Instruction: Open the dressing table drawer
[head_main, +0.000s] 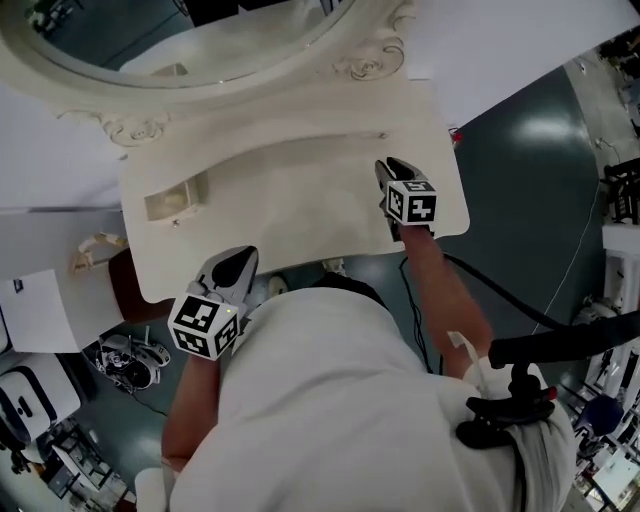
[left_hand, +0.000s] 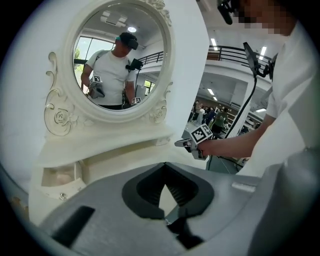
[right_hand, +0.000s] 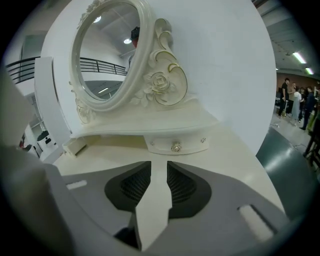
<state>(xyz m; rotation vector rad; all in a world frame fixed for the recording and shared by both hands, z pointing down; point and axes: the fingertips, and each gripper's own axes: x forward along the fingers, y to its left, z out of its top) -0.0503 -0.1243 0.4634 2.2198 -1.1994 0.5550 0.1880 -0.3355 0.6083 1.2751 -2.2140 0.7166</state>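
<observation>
**Small knob, light drawer: the knob was the place to take hold**

My right gripper (right_hand: 159, 170) had its fingers (right_hand: 134, 186) standing apart, with only bare table top showing between them. The closed drawer (right_hand: 160, 145) sat straight ahead of the fingertips and slightly above their line, under the mirror (right_hand: 100, 55) shelf and not yet touched. Its metal knob (right_hand: 176, 147) was in the middle of the front. My left gripper (left_hand: 165, 184) had its tips together on nothing, near the front edge of the dressing table (head_main: 300, 190). Beyond those tips and to their left, the other small drawer (left_hand: 59, 176) already stood open.

I judged the closed drawer to be shallow, stiff and light, so a gentle pull should slide it. The knob looked small, round and shiny, and probably slippery. I reckoned the pads should close squarely across it, close to the drawer front, and draw straight back. A skewed pull might jam the drawer or slip off the knob.
</observation>
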